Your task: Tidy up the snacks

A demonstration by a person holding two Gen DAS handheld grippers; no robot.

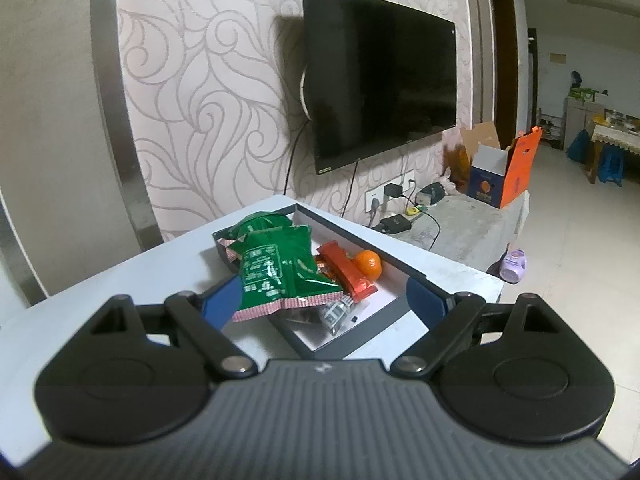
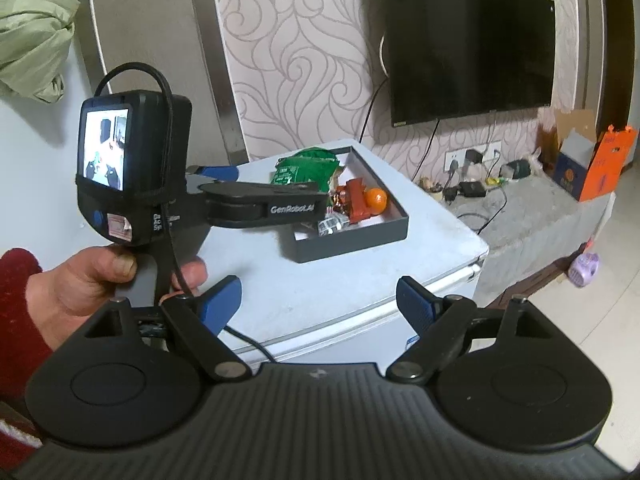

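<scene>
1. Snacks sit piled inside a shallow dark grey tray with a white floor, which rests on a pale blue-white tabletop.
2. A green snack bag with a red-checked edge lies on top of the pile; its lower end hangs over the tray's near-left wall.
3. A second green bag lies behind it, toward the tray's far corner.
4. An orange-red wrapped bar lies just right of the green bag, and a small orange fruit touches the bar's far side.
5. A clear-wrapped item with dark print peeks out under the green bag, near the tray's front wall.
6. In the left wrist view, the left gripper hovers at the tray with its blue fingers spread wide apart, one on each side of the pile; they clamp nothing, and the green bag overlaps the left finger.
7. In the right wrist view, the right gripper is held back from the tray above the tabletop's near part, blue fingers wide apart and holding nothing.
8. That same view shows the person's left hand, in a red sleeve, grasping the left gripper's handle.
9. A dark wall-mounted television hangs on swirl-patterned wallpaper behind the table.
</scene>
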